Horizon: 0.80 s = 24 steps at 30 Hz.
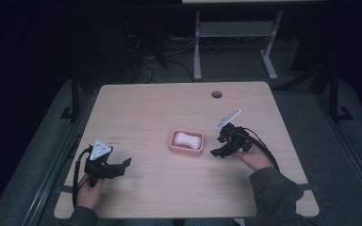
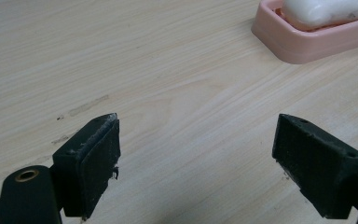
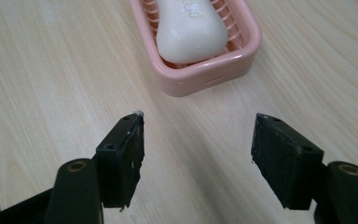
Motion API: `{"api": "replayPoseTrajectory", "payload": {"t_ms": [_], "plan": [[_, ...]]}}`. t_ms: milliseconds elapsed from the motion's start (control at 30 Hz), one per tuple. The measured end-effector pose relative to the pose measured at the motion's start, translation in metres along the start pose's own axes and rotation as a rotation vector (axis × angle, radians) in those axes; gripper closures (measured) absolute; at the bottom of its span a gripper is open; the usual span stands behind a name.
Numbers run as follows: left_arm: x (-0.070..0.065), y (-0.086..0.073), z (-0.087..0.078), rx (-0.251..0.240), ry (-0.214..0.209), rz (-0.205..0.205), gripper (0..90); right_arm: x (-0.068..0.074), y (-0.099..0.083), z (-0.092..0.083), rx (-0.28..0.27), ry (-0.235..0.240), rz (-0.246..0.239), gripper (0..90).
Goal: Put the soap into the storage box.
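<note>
The white soap bar (image 3: pixel 189 29) lies in the pink soap dish (image 3: pixel 205 72) at the middle of the table (image 1: pixel 160 108). The right gripper (image 3: pixel 196 149) points at the dish from near, fingers (image 3: pixel 121 154) apart, holding nothing. The left gripper (image 2: pixel 196 163), farther off, has wide-open, empty fingers.

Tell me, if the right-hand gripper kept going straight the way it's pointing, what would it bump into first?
Most likely the pink soap dish: it lies straight ahead of the open right gripper, with bare table between. The white soap sits inside the dish, behind its near rim.
</note>
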<state>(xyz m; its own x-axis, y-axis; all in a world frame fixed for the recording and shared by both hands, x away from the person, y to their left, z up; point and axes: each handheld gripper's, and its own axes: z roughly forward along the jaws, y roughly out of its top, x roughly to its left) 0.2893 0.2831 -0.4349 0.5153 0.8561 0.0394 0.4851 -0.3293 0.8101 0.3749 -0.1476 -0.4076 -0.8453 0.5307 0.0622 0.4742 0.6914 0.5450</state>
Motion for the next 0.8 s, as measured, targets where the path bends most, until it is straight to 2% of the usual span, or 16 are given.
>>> {"api": "replayPoseTrajectory", "payload": {"t_ms": [267, 800], "plan": [[0.000, 0.000, 0.000, -0.007, -0.001, 0.001, 14.7, 0.003, -0.016, -0.005, -0.015, -0.001, 0.033, 33.5], [-0.001, 0.000, 0.001, 0.004, 0.000, 0.015, 14.6, 0.008, -0.048, -0.013, -0.042, -0.007, 0.062, 33.4]]}}
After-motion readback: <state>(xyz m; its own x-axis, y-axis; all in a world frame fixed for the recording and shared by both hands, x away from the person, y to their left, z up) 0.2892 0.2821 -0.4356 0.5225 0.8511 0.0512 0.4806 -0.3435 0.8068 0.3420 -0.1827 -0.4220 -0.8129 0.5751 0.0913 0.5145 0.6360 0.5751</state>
